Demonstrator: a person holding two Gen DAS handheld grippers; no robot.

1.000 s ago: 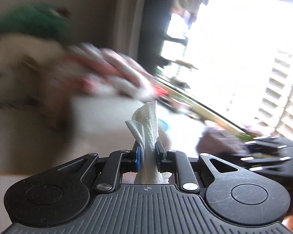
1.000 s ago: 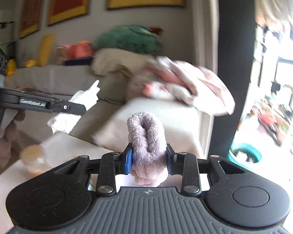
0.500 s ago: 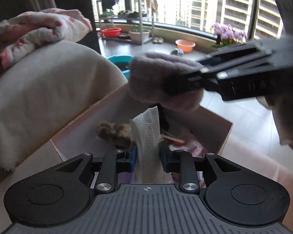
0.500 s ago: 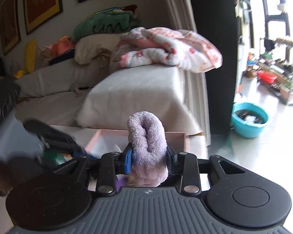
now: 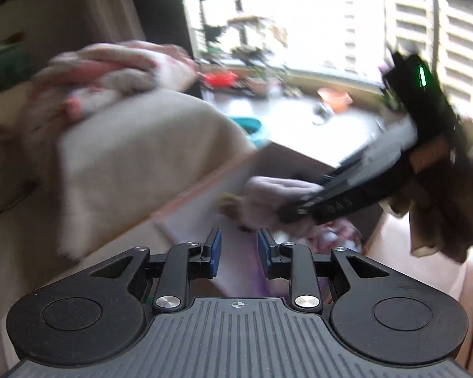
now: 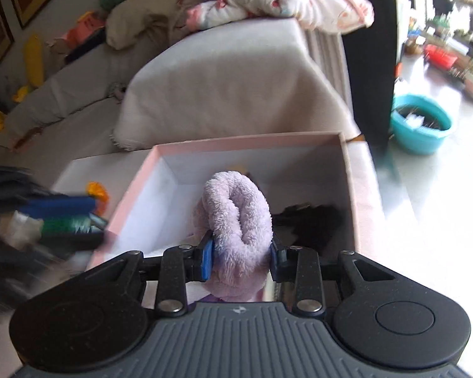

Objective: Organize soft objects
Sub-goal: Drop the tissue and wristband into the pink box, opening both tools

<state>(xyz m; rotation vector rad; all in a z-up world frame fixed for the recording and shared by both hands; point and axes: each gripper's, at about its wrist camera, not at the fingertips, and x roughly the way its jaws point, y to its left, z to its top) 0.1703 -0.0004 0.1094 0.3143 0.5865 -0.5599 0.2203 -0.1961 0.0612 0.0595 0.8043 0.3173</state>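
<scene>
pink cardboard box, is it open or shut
Open: the pink cardboard box shows no lid, its white inside is visible, and the fluffy lilac towel in the right gripper hangs over it.

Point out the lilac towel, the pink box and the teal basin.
lilac towel (image 6: 238, 217): right wrist view, fluffy fold above the pads.
pink box (image 6: 249, 140): right wrist view, far rim.
teal basin (image 6: 421, 138): right wrist view, outer wall.

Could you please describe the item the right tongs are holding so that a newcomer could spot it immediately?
Find the pink open box in front of the cloth-draped sofa. Above it, the right tongs clamp a rolled lilac towel, fluffy and pale, unlike the dark item lying inside.
</scene>
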